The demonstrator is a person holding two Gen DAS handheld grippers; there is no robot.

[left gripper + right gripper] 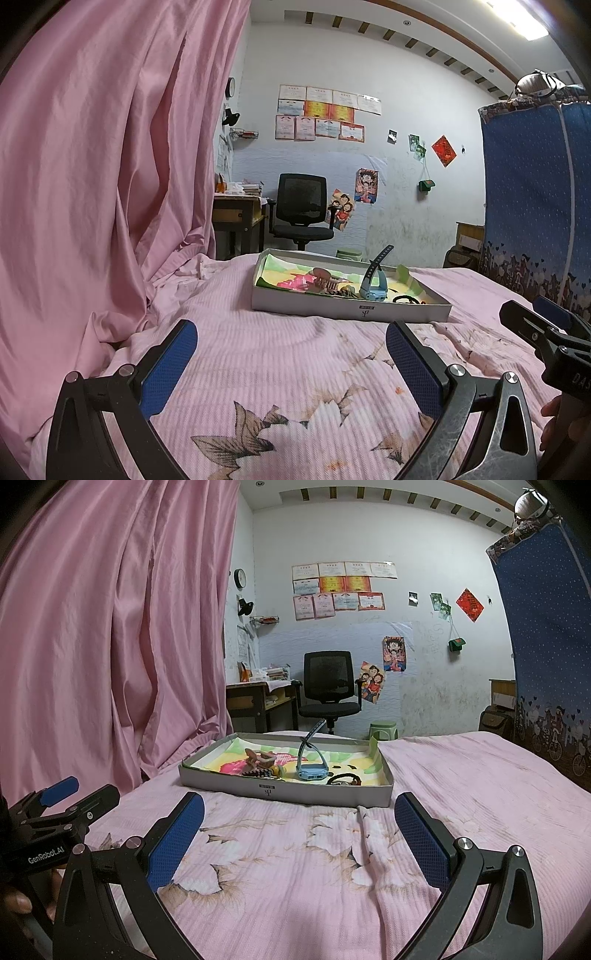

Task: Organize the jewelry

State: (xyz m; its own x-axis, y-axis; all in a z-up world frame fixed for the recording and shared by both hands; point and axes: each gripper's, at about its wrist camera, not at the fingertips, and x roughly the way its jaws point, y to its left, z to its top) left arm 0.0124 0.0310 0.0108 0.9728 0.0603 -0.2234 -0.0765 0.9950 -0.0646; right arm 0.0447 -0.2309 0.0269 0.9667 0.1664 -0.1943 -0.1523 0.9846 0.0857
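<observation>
Nearest the lens, the left gripper [291, 360] stands with its 2 blue-padded fingers [168, 367] spread wide and nothing between them, low over the pink bedspread [295, 369]. The right gripper [299, 834] is likewise spread wide and empty, its fingers [423, 842] over the flower print. Each gripper shows at the edge of the other's view, side by side and apart. A bare strip of bedspread lies between the fingertips and the near wall of the tray [284, 792].

The tray is a shallow grey cardboard box lid, lying flat on the bed with its long near edge facing both grippers. Inside it, on a coloured liner, the jewelry sits toward the near side: a brown hair claw [260, 757] at the left, a dark patterned clip [258, 773] in front of it, a light blue watch [312, 771] near the middle with 1 strap standing up above the rim, and a black ring-shaped band [345, 778] at the right, close to the near wall. The tray's right end wall is bent up.

Left of the tray a pink curtain [110, 627] hangs down onto the bed, close to the tray's left end. To the right the bedspread runs open toward a blue fabric wardrobe [546, 646]. Beyond the bed's far edge stand a black office chair [328, 686], a desk [258, 698] and a green stool [384, 729].
</observation>
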